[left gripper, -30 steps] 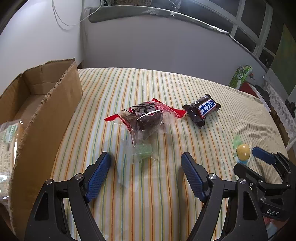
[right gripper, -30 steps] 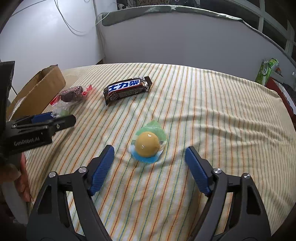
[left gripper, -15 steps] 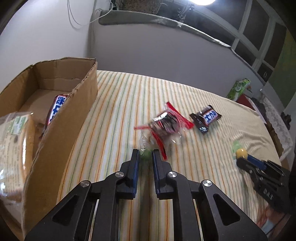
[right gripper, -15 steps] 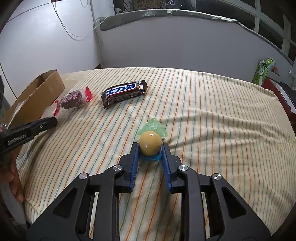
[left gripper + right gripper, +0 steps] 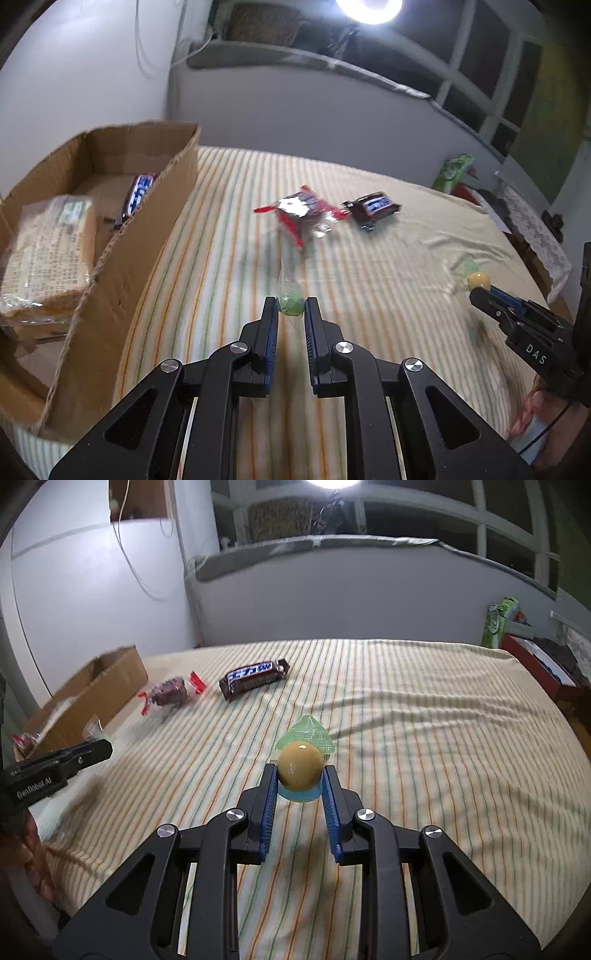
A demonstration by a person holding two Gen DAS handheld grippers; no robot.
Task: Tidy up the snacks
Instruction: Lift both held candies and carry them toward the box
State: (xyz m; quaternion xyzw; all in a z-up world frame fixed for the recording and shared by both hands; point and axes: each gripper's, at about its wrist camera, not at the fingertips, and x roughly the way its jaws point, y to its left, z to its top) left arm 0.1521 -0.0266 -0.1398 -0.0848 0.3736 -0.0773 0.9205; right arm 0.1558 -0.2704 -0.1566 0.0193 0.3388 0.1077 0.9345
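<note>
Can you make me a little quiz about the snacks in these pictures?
1. True or false: the right gripper holds the yellow jelly cup.
2. What small snack does the left gripper pinch?
3. Which lies inside the box? A) red-wrapped snack B) chocolate bar C) jelly cup

Key:
1. True.
2. The green candy.
3. B: a chocolate bar lies in the box, and the red-wrapped snack lies on the striped cloth.

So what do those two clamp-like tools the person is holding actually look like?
Both are matte black, built from angular open-framed arms with silver rivets. Each finger carries a ribbed blue pad. The left gripper bears white "GenRobot.AI" lettering on its side, and the right gripper reads "DAS". No sleeve shows.
</note>
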